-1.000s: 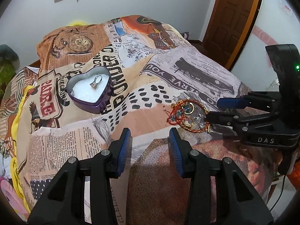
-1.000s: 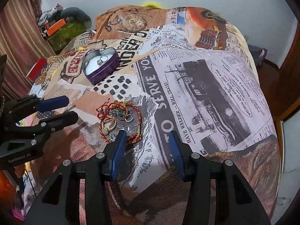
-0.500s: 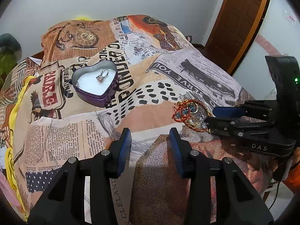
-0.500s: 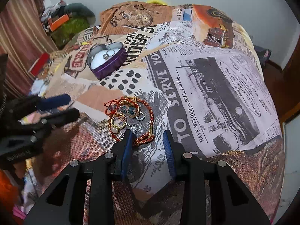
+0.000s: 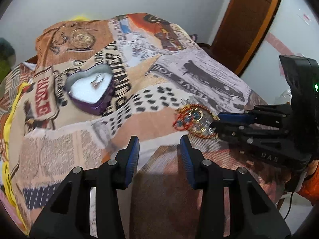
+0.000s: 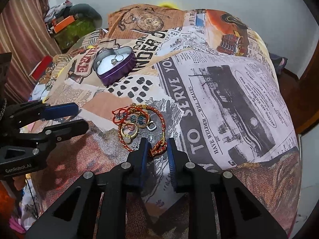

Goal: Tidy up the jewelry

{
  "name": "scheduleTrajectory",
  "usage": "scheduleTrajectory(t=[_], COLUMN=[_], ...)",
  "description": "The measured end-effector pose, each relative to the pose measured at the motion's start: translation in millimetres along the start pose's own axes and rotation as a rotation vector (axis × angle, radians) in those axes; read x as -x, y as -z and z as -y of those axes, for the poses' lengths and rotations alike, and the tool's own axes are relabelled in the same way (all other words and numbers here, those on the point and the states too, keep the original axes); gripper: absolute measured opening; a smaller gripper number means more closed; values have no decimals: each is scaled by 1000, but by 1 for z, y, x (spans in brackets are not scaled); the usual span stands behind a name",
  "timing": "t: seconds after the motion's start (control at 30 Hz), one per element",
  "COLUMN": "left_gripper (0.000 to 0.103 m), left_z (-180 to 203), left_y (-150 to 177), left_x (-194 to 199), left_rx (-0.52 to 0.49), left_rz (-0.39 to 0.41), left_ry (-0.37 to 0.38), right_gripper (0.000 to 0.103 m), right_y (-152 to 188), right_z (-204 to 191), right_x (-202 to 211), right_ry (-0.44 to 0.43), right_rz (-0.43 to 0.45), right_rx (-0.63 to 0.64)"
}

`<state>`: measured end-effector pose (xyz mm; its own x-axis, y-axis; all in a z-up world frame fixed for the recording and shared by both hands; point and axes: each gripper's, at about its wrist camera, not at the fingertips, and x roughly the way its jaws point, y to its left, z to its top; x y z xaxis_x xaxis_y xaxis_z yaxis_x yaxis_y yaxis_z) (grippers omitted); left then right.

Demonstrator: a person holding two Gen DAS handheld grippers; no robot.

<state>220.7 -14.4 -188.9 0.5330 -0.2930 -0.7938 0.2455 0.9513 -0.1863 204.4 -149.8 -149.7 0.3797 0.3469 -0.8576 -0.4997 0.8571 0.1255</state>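
Purple heart tin (image 6: 117, 70) with white lining, red-gold braided bracelet (image 6: 159, 131), newspaper-print bedspread (image 6: 229, 91).

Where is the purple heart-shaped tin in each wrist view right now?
Left wrist: heart-shaped tin sits upper left, beyond the left tongs.
Right wrist: the tin sits upper left of centre, beyond the jewelry pile.
Shared landmark: the ring lying on the tin's white lining.

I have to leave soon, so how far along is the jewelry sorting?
Barely begun. Done: one ring lies in the purple heart tin. In hand: the right gripper is closing around the braided bracelet. Left: the gold rings and blue pendants piled on the bedspread; the left gripper is empty.
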Motion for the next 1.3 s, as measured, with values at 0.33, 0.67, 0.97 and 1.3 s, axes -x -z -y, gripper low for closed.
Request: scheduleTrajectory(t=[0.33, 0.67, 0.97, 1.3], left_gripper=[35, 6, 6, 6], left_z=[12, 19, 13, -8], left_y=[-25, -22, -26, -29], left_x=[-36, -34, 7, 46], left_rx=[-11, -23, -4, 31], left_rz=[-46, -34, 68, 153], left_ry=[45, 73, 47, 17], right_gripper=[17, 17, 15, 8], right_y=[2, 4, 0, -11], right_z=[0, 2, 7, -3], right_x=[0, 1, 8, 31], right_ry=[-10, -26, -32, -27], right_rz=[17, 33, 40, 94], right_rx=[24, 22, -12, 4])
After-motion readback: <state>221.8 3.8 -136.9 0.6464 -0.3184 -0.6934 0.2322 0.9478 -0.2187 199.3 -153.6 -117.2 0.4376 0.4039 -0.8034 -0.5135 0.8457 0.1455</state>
